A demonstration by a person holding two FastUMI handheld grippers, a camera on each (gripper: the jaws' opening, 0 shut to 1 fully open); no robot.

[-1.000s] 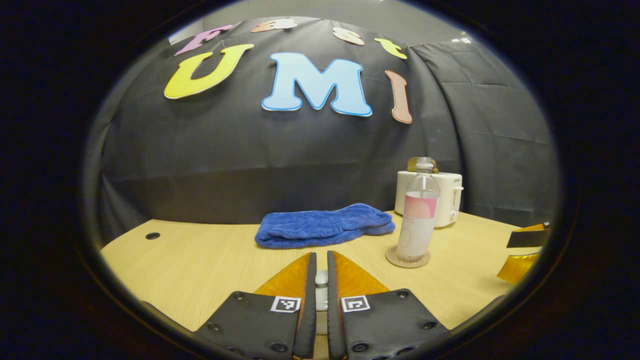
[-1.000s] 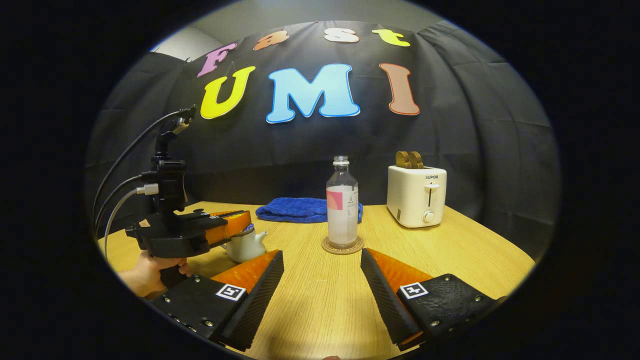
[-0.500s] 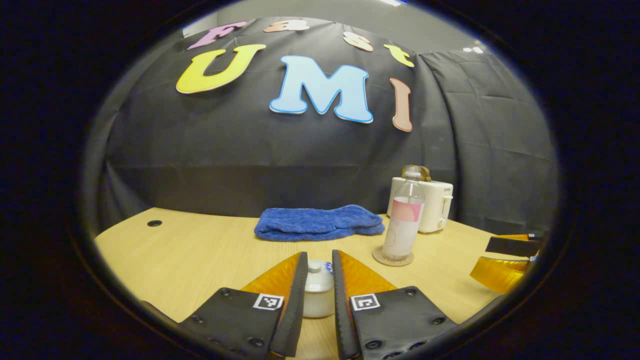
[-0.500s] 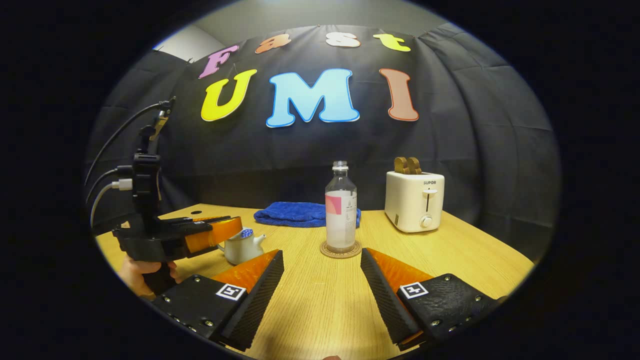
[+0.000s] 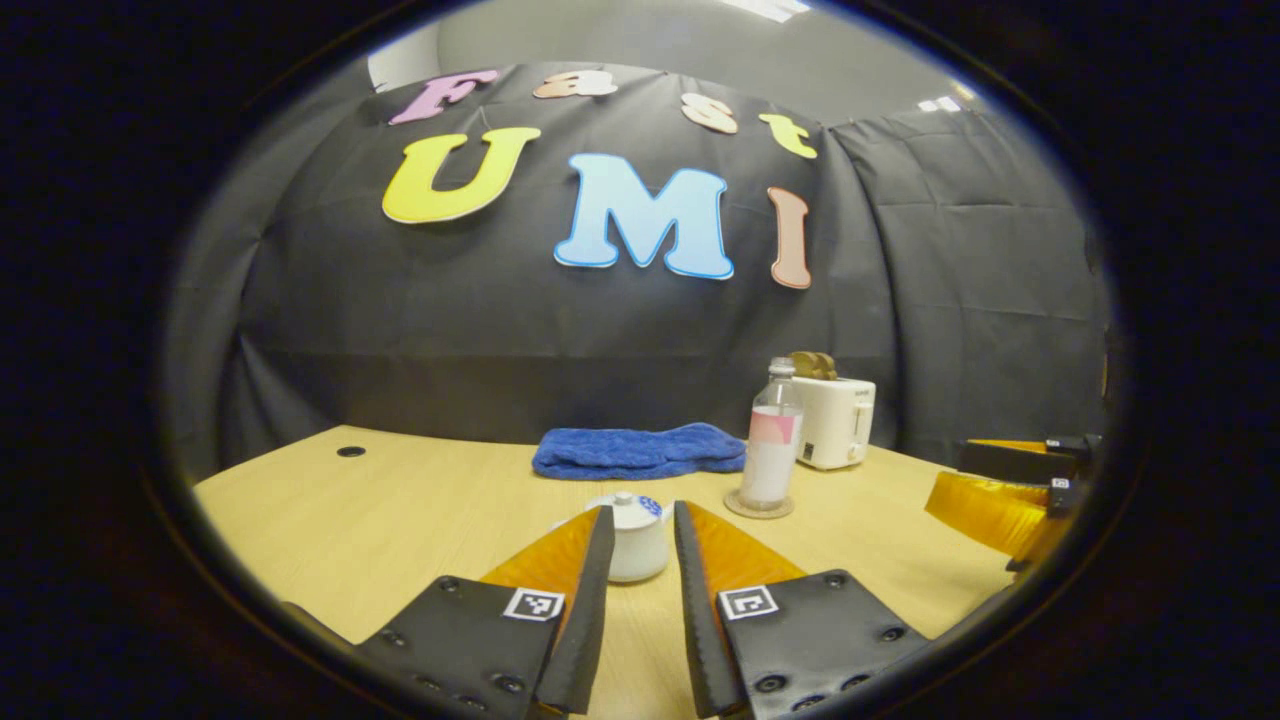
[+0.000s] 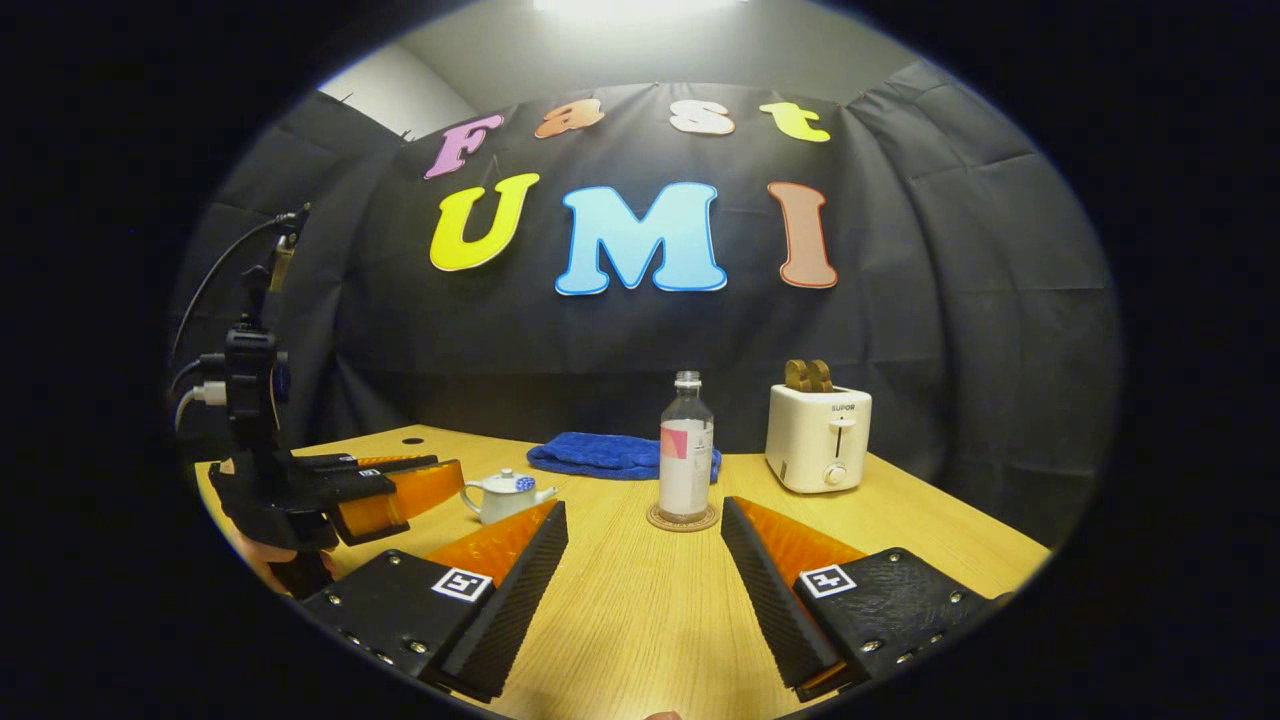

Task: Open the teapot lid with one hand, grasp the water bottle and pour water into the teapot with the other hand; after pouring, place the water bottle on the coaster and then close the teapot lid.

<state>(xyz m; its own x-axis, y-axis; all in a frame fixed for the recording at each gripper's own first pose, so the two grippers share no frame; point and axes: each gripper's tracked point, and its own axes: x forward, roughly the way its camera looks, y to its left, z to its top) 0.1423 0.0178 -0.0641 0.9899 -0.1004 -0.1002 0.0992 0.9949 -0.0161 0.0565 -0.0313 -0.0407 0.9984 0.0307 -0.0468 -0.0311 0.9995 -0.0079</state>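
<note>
Lidded white ceramic teapot [image 5: 632, 538] stands beyond the left gripper [image 5: 640, 530], jaws narrowly parted on nothing; right gripper [image 6: 645, 525] jaws spread wide.

table [image 6: 640, 610]: pale wood-grain top, smooth, a soft sheen is seen
teapot [image 5: 632, 540]: white glazed ceramic by its look, glossy
teapot lid [image 6: 510, 483]: the same glossy white finish, a blue pattern is carried
water bottle [image 6: 686, 455]: clear plastic, smooth; a paper-like label is wrapped round it
coaster [image 6: 682, 520]: brown, matt, woven or cork-like; which cannot be told
towel [image 5: 640, 450]: blue cloth, thick fuzzy pile
toaster [image 6: 818, 438]: cream plastic by its look, smooth, slightly glossy
booth wall [image 6: 950, 300]: black cloth, matt, creased
</note>
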